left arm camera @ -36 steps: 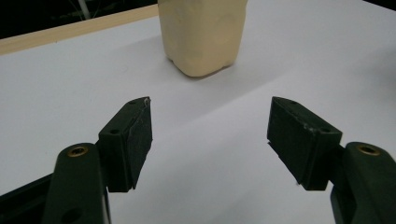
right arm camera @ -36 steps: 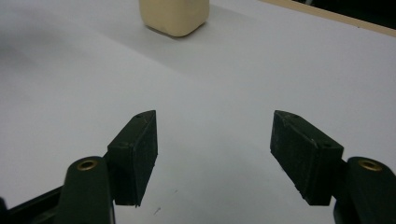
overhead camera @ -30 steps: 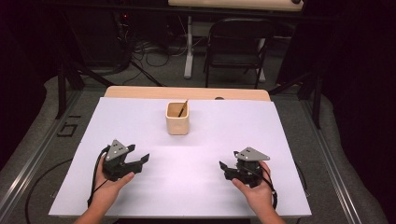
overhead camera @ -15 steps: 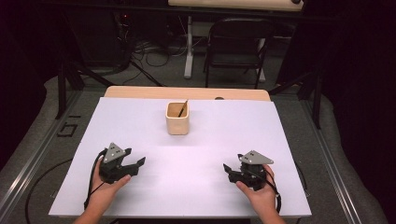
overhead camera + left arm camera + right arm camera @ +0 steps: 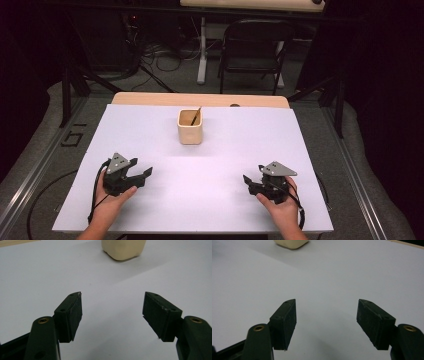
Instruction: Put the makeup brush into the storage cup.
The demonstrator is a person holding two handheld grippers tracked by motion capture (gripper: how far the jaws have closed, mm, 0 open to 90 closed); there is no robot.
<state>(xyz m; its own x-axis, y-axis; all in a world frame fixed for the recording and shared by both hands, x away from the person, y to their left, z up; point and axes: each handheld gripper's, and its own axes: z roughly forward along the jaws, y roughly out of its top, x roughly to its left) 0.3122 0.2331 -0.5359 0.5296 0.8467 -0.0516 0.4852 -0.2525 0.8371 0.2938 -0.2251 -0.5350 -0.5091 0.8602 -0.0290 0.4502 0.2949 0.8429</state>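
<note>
A small cream-coloured cup (image 5: pixel 190 128) with a squarish body and rounded corners stands upright on the white table top (image 5: pixel 215 200), toward the far side and roughly midway across. A thin dark stick (image 5: pixel 196 116) stands in it, leaning toward the cup's far right corner with its tip just above the rim. The left gripper view shows the cup's rounded base (image 5: pixel 123 249) resting flat on the white surface, well apart from the near edge.

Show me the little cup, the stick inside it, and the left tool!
cup (image 5: pixel 190 133), high view, its front wall.
stick (image 5: pixel 195 117), high view, its middle.
left tool (image 5: pixel 139 178), high view, between its open tips.
</note>
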